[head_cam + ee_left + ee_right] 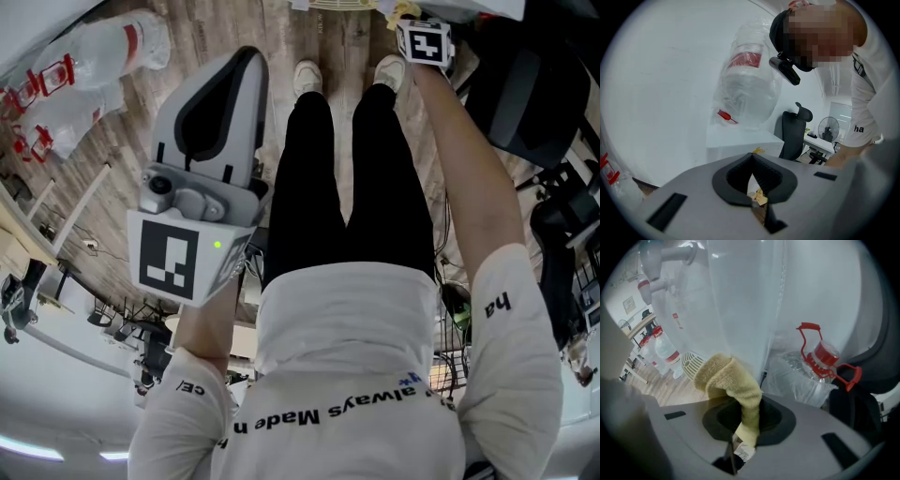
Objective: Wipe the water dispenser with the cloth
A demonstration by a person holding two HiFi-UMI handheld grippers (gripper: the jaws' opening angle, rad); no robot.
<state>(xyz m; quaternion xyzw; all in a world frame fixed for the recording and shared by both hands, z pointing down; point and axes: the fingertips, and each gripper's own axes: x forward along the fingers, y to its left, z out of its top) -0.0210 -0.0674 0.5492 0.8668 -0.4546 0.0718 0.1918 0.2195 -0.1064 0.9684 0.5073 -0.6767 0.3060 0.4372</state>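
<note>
My right gripper (746, 430) is shut on a yellow cloth (733, 380). The cloth's bunched end rests against the white side of the water dispenser (740, 296), whose taps (670, 256) show at upper left. In the head view this gripper (412, 23) is stretched far forward past the person's shoes, with the cloth (398, 11) just showing beyond its marker cube. My left gripper (249, 62) is held up close to the camera, away from the dispenser. Its jaws (757, 199) are shut with nothing between them.
A large water bottle with a red cap (820, 355) lies in plastic wrap right of the dispenser. More wrapped bottles (103, 56) lie on the wood floor at left. A white fan (691, 363) stands beyond the cloth. A black office chair (525, 94) is at right.
</note>
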